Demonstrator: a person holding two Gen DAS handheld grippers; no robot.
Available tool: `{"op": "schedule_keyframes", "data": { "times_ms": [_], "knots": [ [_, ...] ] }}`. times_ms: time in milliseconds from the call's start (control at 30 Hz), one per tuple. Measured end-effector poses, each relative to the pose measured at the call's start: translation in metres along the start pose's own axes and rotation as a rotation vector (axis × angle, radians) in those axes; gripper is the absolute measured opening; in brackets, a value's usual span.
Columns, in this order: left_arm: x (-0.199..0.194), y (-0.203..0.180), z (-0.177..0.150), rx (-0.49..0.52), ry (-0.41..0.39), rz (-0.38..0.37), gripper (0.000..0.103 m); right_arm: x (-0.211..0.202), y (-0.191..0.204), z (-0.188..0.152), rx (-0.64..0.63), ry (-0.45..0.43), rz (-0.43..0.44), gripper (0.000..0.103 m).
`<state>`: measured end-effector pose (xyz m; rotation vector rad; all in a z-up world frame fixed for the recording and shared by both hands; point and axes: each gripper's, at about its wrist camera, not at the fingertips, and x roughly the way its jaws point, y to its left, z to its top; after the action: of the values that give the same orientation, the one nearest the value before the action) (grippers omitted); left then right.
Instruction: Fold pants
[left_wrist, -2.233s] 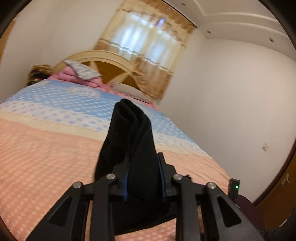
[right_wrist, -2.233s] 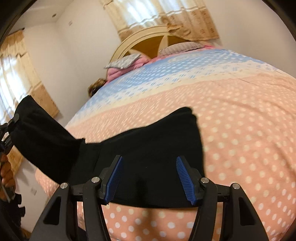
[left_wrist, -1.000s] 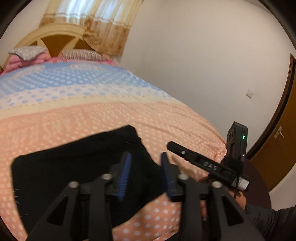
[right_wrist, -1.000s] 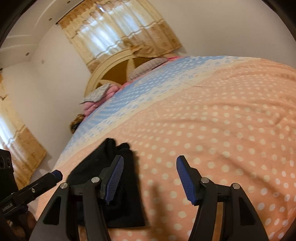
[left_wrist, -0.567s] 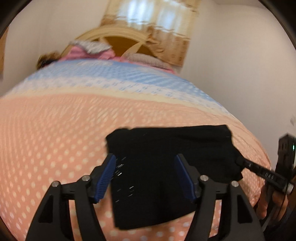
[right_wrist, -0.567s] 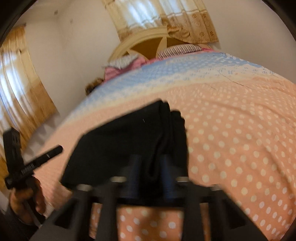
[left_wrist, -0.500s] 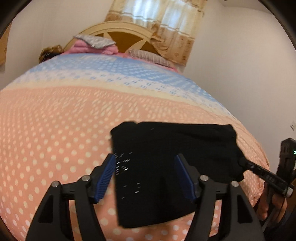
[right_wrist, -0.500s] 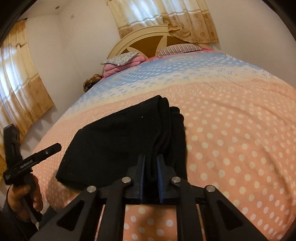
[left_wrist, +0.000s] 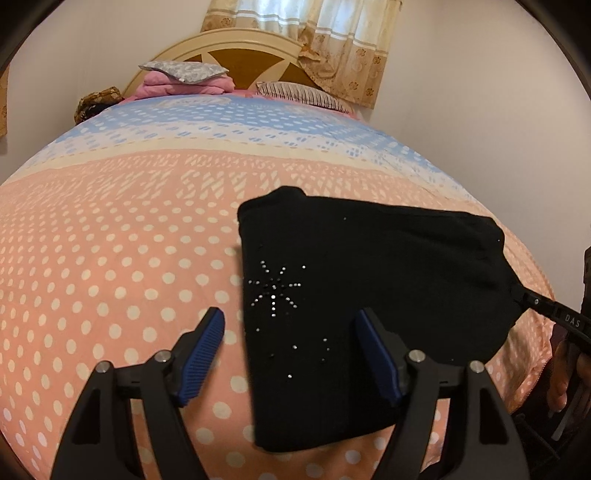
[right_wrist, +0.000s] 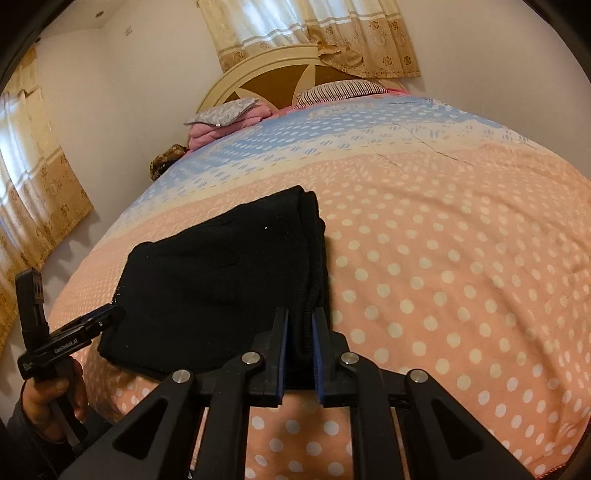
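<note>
Right gripper (right_wrist: 299, 332) is seen closed down on the pants (right_wrist: 221, 280), blue pads pinched on the thick folded edge at the near right corner of the bundle. In the left wrist view the same gripper is seen as a dark finger tip (left_wrist: 535, 301) touching the far right corner of the fabric. Left gripper (left_wrist: 291, 354) is spread wide with nothing held; 1 blue pad (left_wrist: 201, 356) is over bare bedspread, the other pad (left_wrist: 376, 360) is over the black cloth, and contact with the fabric cannot be told. From the right wrist view the left gripper is seen at the bundle's near left corner (right_wrist: 96, 325), held by a hand (right_wrist: 48, 402). The pants are laid as a folded, roughly rectangular black stack near the foot edge of the bed, on the peach polka-dot part of the bedspread (left_wrist: 110, 240). A rhinestone star pattern (left_wrist: 275, 288) is shown on the top layer. Further out, a blue and white dotted band is seen across the bedspread, then a striped pillow (left_wrist: 295, 92), a pink folded blanket (left_wrist: 177, 83) with a grey patterned pillow (left_wrist: 184, 70) on it, a cream headboard (left_wrist: 243, 48), and beige curtains (left_wrist: 314, 22).
</note>
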<state>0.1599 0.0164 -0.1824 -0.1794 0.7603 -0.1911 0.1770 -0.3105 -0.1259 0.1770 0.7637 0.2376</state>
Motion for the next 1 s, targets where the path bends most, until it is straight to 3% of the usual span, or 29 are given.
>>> {"op": "schedule_keyframes", "data": {
  "times_ms": [33,100,267,333,433,533,633,867,1000],
  "knots": [
    [0.0,0.0,0.0,0.002,-0.002,-0.002,0.076,-0.004,0.002,0.002,-0.008,-0.023,-0.045,0.038],
    [0.0,-0.003,0.0,0.013,-0.004,0.006,0.076,-0.021,0.009,0.013,-0.025,-0.114,-0.088,0.05],
    [0.004,-0.01,0.0,0.033,0.006,-0.009,0.076,-0.026,0.037,0.046,-0.084,-0.182,0.092,0.05],
    [0.005,-0.012,0.001,0.04,0.008,-0.001,0.076,-0.011,0.049,0.055,-0.121,-0.149,0.081,0.05],
    [0.004,-0.01,0.001,0.033,0.007,-0.006,0.076,0.023,0.054,0.064,-0.127,-0.041,0.153,0.05],
    [0.006,-0.01,0.0,0.037,0.009,-0.007,0.079,0.054,0.041,0.063,-0.09,0.05,0.04,0.05],
    [0.012,-0.01,-0.001,0.028,0.023,-0.011,0.084,0.063,0.028,0.056,-0.062,0.061,0.073,0.05],
    [0.009,-0.007,0.0,0.018,0.02,0.0,0.084,0.01,0.02,0.039,-0.046,-0.01,0.053,0.051],
    [0.011,-0.008,-0.003,0.018,0.029,0.005,0.085,-0.003,0.02,0.008,-0.092,0.047,0.004,0.052]
  ]
}}
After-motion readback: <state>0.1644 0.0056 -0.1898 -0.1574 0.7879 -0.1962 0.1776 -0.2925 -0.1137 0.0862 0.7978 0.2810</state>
